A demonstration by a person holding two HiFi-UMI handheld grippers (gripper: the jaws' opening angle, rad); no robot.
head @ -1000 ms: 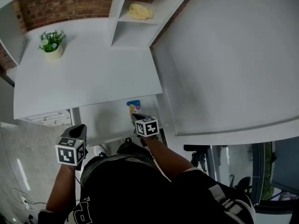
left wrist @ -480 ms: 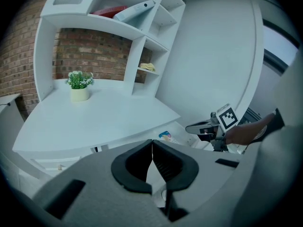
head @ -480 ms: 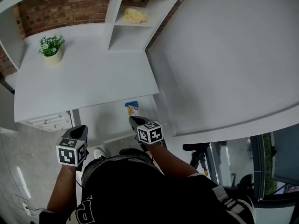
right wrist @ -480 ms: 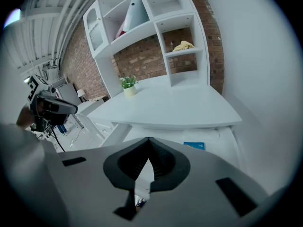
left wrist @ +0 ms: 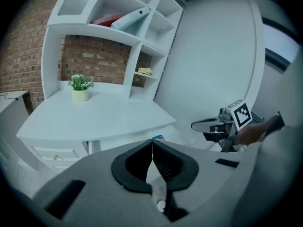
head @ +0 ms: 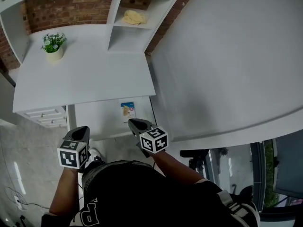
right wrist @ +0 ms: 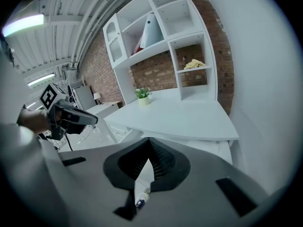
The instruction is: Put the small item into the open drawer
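The small item, a blue and yellow packet (head: 127, 110), lies flat inside the open white drawer (head: 99, 118) under the desk top (head: 94, 74). My right gripper (head: 131, 121) hovers just short of the packet at the drawer's front edge, shut and holding nothing. My left gripper (head: 81, 128) hangs off the drawer's left front corner, also shut and empty. In the left gripper view the packet (left wrist: 158, 137) peeks over the closed jaw tips (left wrist: 152, 142), and the right gripper (left wrist: 195, 125) shows at the right. The right gripper view shows its own jaws (right wrist: 150, 141) closed.
A potted plant (head: 53, 44) stands at the desk's back left. A yellow cloth (head: 134, 17) sits in a shelf cubby behind the desk. A plain white wall (head: 227, 56) runs along the right. Closed drawers (head: 45, 116) sit left of the open one.
The right gripper has drawn back from the packet, which stays lying in the drawer. The left gripper has hardly moved. The head view has shifted a little.
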